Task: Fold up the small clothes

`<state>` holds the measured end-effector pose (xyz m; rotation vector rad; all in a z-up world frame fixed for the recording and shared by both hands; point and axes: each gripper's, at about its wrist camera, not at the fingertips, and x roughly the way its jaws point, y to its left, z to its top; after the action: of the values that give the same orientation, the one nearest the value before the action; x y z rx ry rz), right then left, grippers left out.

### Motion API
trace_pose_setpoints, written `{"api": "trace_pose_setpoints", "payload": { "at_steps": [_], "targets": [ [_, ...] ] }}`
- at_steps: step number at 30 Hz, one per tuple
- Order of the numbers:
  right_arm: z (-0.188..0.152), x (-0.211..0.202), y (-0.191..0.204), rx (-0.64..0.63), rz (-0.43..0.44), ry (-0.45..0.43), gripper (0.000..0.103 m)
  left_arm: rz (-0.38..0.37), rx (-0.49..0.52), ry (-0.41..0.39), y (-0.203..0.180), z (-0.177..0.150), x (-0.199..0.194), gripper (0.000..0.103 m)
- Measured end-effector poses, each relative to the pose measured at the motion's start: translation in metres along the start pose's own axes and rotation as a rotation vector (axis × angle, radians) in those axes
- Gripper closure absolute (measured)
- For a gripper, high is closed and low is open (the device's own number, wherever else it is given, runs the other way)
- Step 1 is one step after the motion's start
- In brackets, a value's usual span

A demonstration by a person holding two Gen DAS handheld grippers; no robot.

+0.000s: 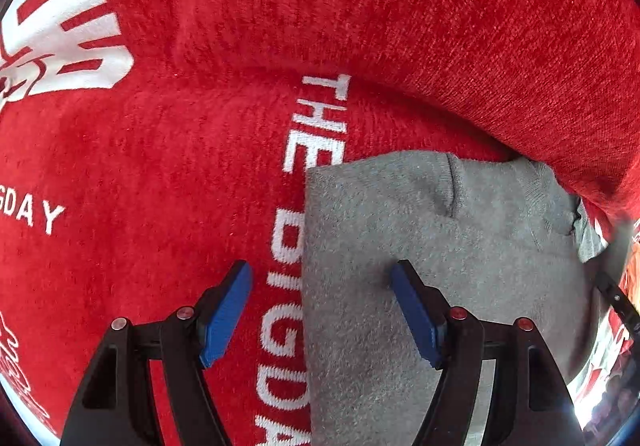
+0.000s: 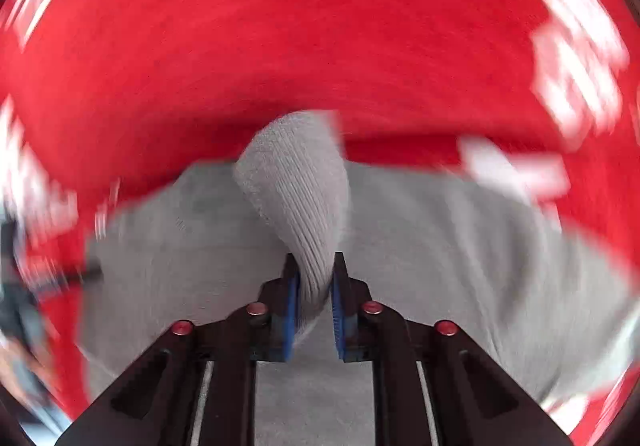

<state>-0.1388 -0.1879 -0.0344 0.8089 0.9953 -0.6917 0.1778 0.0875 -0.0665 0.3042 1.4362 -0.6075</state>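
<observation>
A small grey knitted garment [image 1: 440,246] lies flat on a red cloth with white lettering [image 1: 160,185]. My left gripper [image 1: 322,278] is open above the garment's left edge, one blue pad over the red cloth and the other over the grey fabric, with nothing pinched. In the right wrist view, which is motion-blurred, my right gripper [image 2: 315,278] is shut on a ribbed grey cuff [image 2: 296,181] of the garment [image 2: 460,246], which stands up in a fold between the blue pads.
A thick red fold of cloth [image 1: 440,25] rises behind the garment. A white printed patch [image 1: 68,37] sits at the upper left. A dark object [image 1: 616,302] shows at the right rim.
</observation>
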Motion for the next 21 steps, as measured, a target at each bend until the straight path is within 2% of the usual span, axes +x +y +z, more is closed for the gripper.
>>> {"api": "trace_pose_setpoints", "payload": {
  "at_steps": [1,2,3,4,5,7,9,12,13,14,18,21],
  "targets": [
    [-0.006,-0.003,-0.031,0.164,0.048,0.008,0.057,0.002,0.009,0.001,-0.002,0.001,0.000,0.029],
    [-0.014,-0.004,-0.053,0.287,0.071,0.027,0.034,-0.003,0.016,0.003,-0.004,0.002,0.000,0.030],
    [-0.023,-0.006,-0.073,0.397,0.099,0.035,0.033,-0.011,0.021,0.006,-0.009,0.004,-0.001,0.032],
    [-0.035,-0.013,-0.089,0.487,0.161,0.010,0.034,-0.024,0.032,-0.002,-0.011,0.004,-0.003,0.058],
    [-0.040,-0.018,-0.092,0.510,0.169,0.010,0.033,-0.042,0.053,-0.010,-0.015,0.004,-0.005,0.084],
    [-0.046,-0.026,-0.087,0.514,0.171,0.020,0.031,-0.019,0.083,-0.033,-0.023,0.005,-0.012,0.092],
    [-0.046,-0.027,-0.080,0.507,0.180,0.037,0.030,-0.020,0.094,-0.071,-0.021,0.003,-0.022,0.093],
    [-0.038,-0.014,-0.066,0.509,0.165,0.068,0.031,-0.053,0.053,-0.086,-0.008,0.000,-0.031,0.093],
    [-0.032,-0.010,-0.058,0.495,0.143,0.079,0.053,-0.057,0.040,-0.085,-0.002,-0.001,-0.034,0.093],
    [-0.026,-0.007,-0.052,0.470,0.150,0.079,0.094,-0.066,0.024,-0.081,0.007,0.000,-0.035,0.093],
    [-0.009,-0.018,-0.026,0.326,0.184,0.022,0.095,-0.069,0.021,-0.078,0.028,0.005,-0.030,0.093],
    [-0.019,-0.014,-0.048,0.336,0.130,0.051,0.095,-0.058,0.022,-0.070,0.029,0.004,-0.024,0.093]
  ]
}}
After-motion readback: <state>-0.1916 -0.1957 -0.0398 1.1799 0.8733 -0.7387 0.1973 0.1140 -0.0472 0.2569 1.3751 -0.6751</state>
